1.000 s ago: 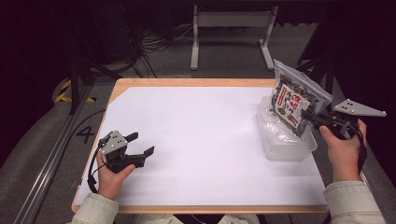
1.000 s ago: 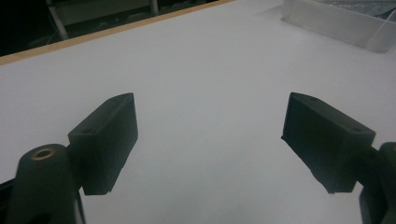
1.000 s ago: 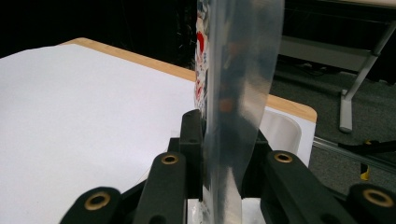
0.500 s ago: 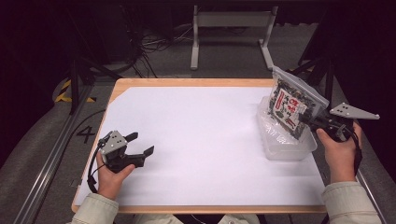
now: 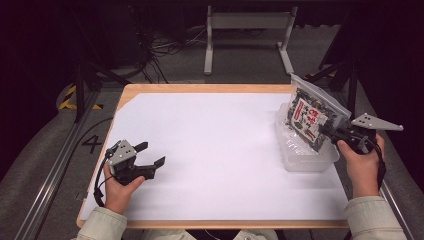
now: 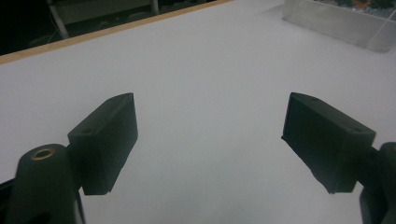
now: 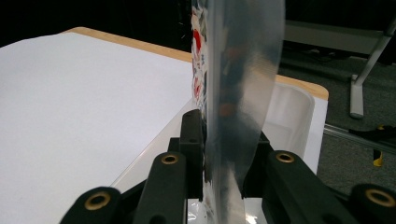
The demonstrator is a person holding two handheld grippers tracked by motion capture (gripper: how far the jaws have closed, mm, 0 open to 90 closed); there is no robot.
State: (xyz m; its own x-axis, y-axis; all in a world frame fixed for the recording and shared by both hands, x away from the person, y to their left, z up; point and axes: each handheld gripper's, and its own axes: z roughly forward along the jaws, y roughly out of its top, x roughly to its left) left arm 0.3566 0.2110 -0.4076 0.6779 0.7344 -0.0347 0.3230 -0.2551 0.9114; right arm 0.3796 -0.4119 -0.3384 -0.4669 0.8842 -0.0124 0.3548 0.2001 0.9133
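A clear plastic bag [image 5: 311, 111] with a red, black and white printed pack inside stands tilted over a clear plastic tub [image 5: 305, 152] at the table's right edge. My right gripper [image 5: 325, 131] is shut on the bag's lower edge. In the right gripper view the bag [image 7: 236, 70] rises edge-on between the two black jaws, with the tub [image 7: 292, 109] behind it. My left gripper [image 5: 150, 154] rests low at the table's front left, open and empty. In the left gripper view its fingers [image 6: 109, 135] stand wide apart over bare white table.
The white table top [image 5: 215, 145] has a wooden rim [image 5: 200, 88]. The tub's corner [image 6: 341, 21] lies far off in the left gripper view. Behind the table stand a metal frame [image 5: 247, 30], cables and a dark floor.
The right gripper has shifted slightly left and down with the bag, bringing it closer over the tub. The left gripper has stayed put.
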